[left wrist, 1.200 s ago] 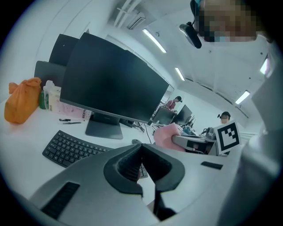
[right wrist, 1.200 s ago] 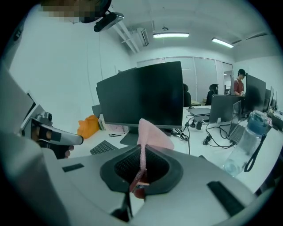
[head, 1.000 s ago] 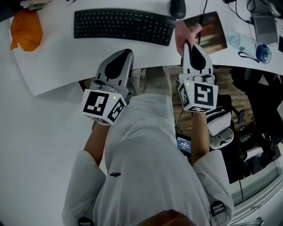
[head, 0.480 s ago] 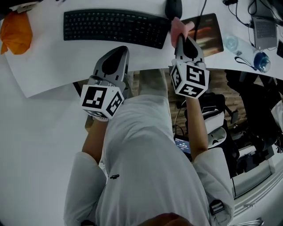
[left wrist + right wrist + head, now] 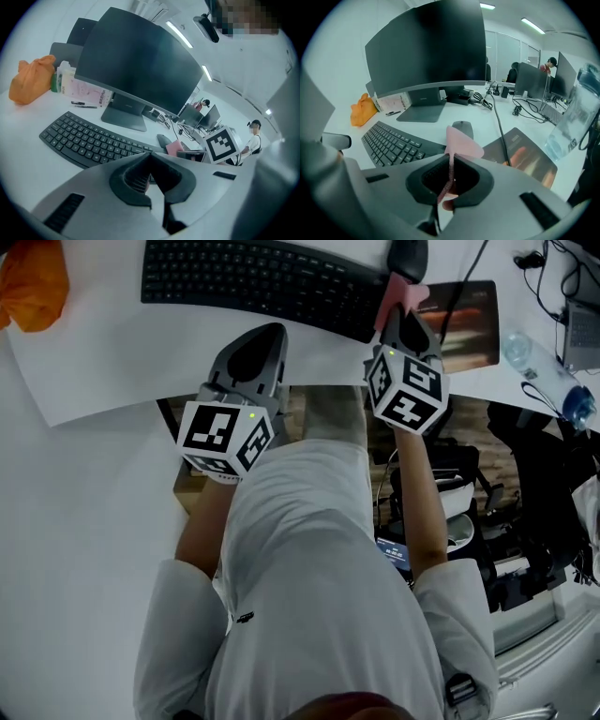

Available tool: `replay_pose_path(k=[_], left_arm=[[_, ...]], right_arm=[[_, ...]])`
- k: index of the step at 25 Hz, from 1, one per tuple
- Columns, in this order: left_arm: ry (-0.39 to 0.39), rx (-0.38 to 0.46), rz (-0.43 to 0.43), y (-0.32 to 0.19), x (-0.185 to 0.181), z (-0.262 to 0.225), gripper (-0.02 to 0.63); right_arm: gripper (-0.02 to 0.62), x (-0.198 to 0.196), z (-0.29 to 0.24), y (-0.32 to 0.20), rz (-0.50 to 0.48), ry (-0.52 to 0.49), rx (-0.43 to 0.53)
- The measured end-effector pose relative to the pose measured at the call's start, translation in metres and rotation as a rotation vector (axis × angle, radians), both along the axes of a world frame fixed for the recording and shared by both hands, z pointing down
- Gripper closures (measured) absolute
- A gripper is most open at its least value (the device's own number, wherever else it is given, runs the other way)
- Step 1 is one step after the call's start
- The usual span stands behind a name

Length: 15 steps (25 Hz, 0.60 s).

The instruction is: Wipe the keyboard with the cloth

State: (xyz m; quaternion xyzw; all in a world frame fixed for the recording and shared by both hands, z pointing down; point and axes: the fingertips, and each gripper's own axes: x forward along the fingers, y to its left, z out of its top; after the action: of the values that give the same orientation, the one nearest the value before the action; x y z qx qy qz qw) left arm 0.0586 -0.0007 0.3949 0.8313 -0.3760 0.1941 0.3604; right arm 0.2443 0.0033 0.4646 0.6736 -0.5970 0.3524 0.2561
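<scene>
I am easing the right tongs, clamped on the pink cloth, forward to the keyboard on the tabletop; wiping looks imminent. The left tongs are hanging closed, empty.

**Cool, even office light; strong fisheye bend in both gripper views**

Ceiling strip lights show as bright bars in the left gripper view, and another shows in the right gripper view. The white desk is pale and slightly washed out, so the black keyboard stands out sharply. The monitor screen is dark with a faint sheen. Both gripper views are round with black corners, and straight lines curve near the rim. Close to the lens, the left gripper, the right gripper and the pink cloth look soft. The head view has a grey-blue cast, with deep shadow beneath the desk edge.
</scene>
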Motion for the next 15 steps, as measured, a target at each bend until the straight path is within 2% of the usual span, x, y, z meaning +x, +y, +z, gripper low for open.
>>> replay_pose_path(k=[15], left_arm=[[-0.016, -0.020, -0.019, -0.001, -0.021, 0.019, 0.588]], right_arm=[[0.577, -0.040, 0.019, -0.020, -0.053, -0.088, -0.007]])
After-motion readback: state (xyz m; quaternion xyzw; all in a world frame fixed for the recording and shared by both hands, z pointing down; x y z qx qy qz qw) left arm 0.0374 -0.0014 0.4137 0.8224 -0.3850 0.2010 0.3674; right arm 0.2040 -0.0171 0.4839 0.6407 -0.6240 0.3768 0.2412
